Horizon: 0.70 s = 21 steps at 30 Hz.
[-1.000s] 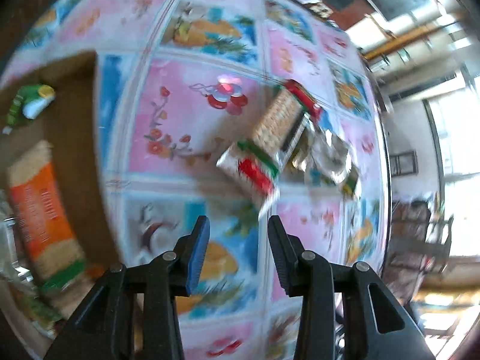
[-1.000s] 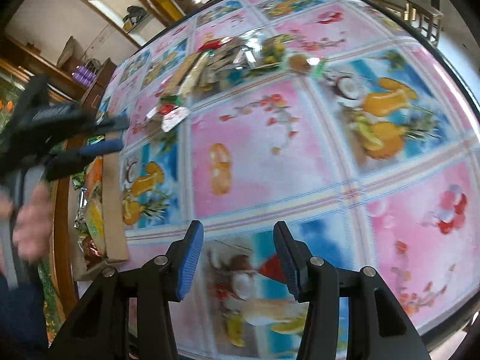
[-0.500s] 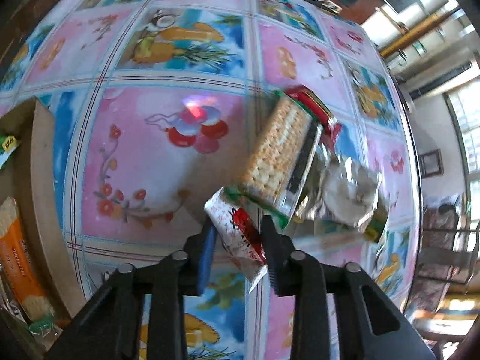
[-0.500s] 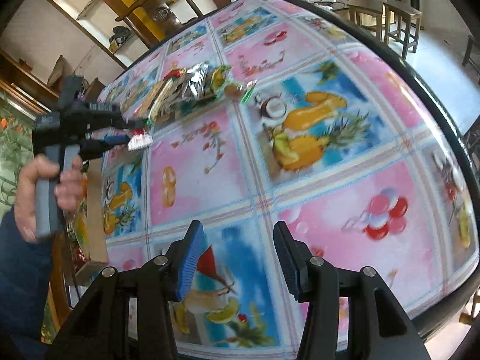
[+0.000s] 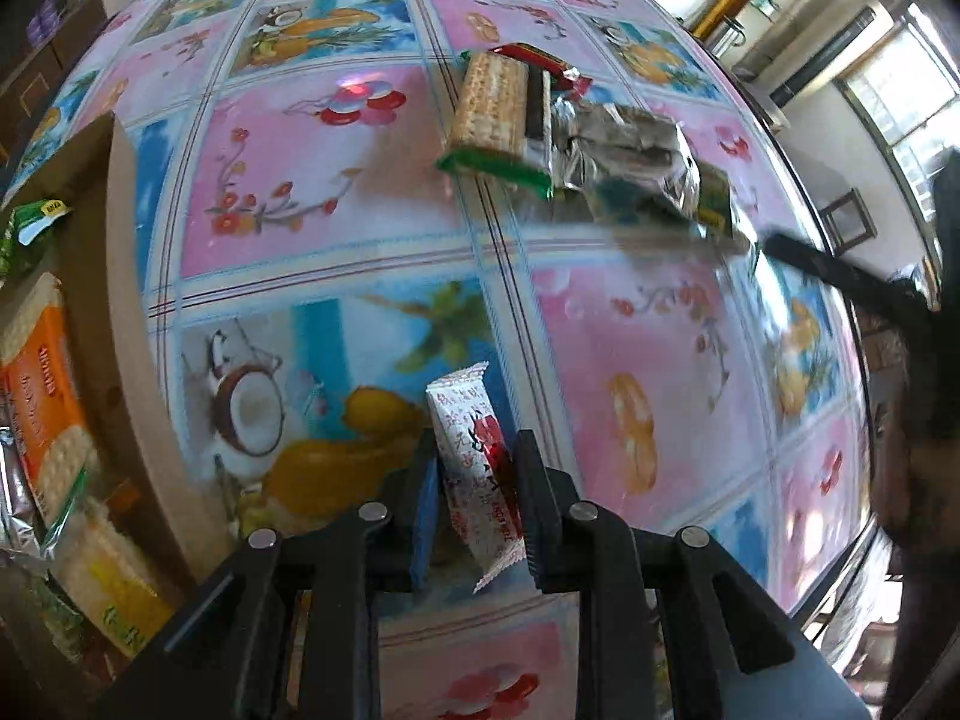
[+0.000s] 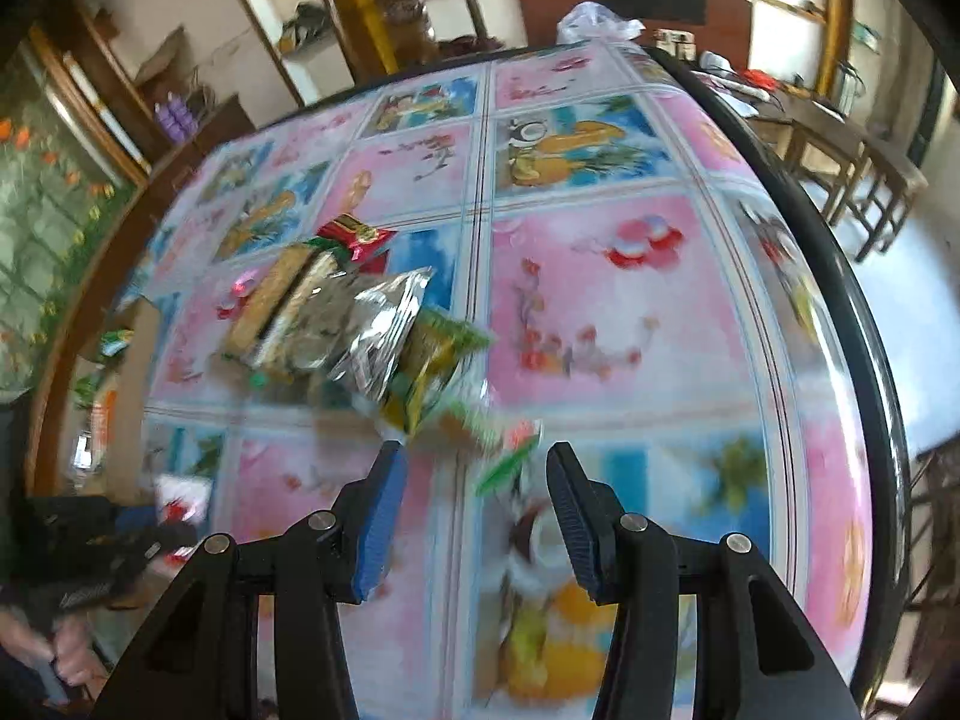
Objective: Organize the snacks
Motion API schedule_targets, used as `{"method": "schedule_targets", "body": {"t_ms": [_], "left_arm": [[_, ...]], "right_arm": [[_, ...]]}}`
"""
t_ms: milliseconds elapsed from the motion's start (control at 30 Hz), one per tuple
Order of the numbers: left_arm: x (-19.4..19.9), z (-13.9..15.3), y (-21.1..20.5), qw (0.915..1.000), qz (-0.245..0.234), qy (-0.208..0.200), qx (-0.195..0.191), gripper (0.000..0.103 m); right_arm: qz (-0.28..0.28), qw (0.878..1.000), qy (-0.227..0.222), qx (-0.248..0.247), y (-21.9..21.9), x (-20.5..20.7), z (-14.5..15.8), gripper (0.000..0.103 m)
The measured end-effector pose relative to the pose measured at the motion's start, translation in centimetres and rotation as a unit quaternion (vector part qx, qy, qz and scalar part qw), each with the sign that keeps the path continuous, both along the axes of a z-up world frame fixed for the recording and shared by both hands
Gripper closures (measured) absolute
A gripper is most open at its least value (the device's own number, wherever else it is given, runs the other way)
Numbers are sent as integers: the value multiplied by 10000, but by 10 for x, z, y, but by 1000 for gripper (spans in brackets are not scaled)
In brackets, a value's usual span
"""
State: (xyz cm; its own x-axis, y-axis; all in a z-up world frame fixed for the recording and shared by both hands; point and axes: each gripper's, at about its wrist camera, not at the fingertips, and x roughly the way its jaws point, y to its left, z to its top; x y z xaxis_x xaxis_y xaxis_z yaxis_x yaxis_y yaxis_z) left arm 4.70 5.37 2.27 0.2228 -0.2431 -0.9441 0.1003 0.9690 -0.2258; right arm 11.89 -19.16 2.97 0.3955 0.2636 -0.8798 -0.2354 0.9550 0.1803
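Left tool (image 5: 474,498) clamped on a small white snack packet with red print (image 5: 477,468); right tool (image 6: 474,516) apart and holding nothing.

The packet stands between the left tool's pads, above a round table covered in a glossy pink-and-blue fruit-print cloth (image 5: 336,180). Farther across the table lies a heap of snacks: a cracker pack with a green end (image 5: 489,114), a red wrapper (image 5: 540,60) and a crinkled silver foil bag (image 5: 630,150). At the left edge, an open brown cardboard box (image 5: 129,324) holds an orange cracker pack (image 5: 42,402) among other packets. In the right wrist view the right tool hovers over the table just beside the heap, with a green-and-yellow packet (image 6: 432,360) nearest its fingers.
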Motion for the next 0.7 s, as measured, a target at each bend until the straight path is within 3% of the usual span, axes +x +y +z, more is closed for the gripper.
{"method": "schedule_targets", "body": {"t_ms": [167,300,400,467,567,633,700], "left_arm": [[-10,-1,1,9998,-91,-102,115,80],[-13,0,-1,9996,-178,-156,147,80],[-13,-1,-4,9993,-239,-207,218,80],[-13,-1,-6,9991,-256,-247,237,79],[-16,-1,-9,9983,-340,-360,308,80],[-17,-1,-9,9984,-338,-360,283,80],[-18,-1,-9,9984,-377,-348,252,81]], "right_arm": [[153,9996,33,-214,7,15,-12,51],[281,9993,45,-252,11,4,-13,52],[405,9981,206,-406,18,-4,-22,66],[448,9967,-38,-678,25,-18,-22,67],[308,9977,-100,-594,27,-37,-20,71],[185,9990,-15,-417,26,-51,-19,94],[77,9998,61,-168,25,-68,-18,94]]}}
